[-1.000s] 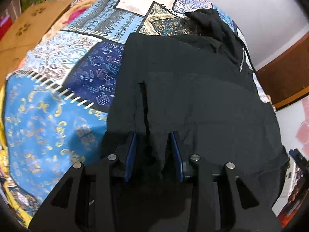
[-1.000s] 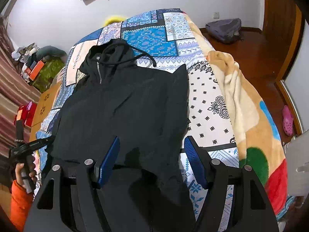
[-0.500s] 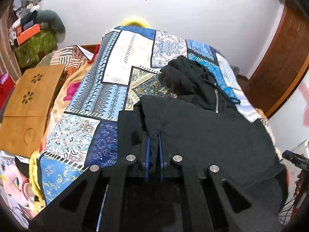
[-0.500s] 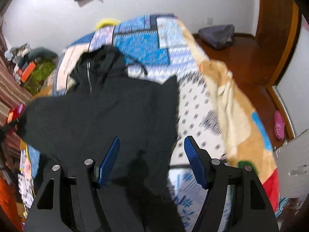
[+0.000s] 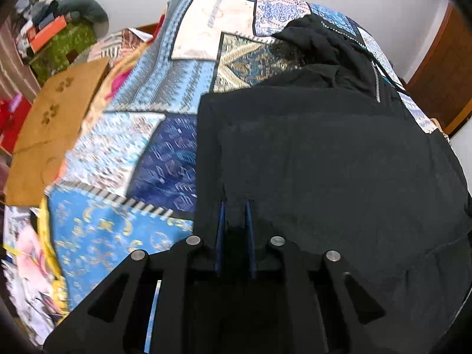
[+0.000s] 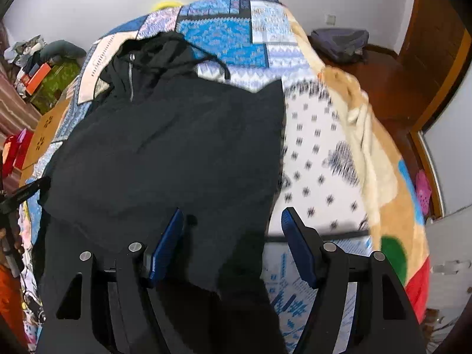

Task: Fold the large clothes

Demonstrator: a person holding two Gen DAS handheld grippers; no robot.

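The left tool, jaws opening slightly, pinches the black hoodie's hem on the bed; the right tool gapes wide over blurred fabric.

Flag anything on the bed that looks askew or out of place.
The black hoodie is not laid flat: its hood is bunched in a heap near the zipper, with one drawstring trailing across the patchwork bedspread. A tan blanket lies rumpled along the bed's edge.
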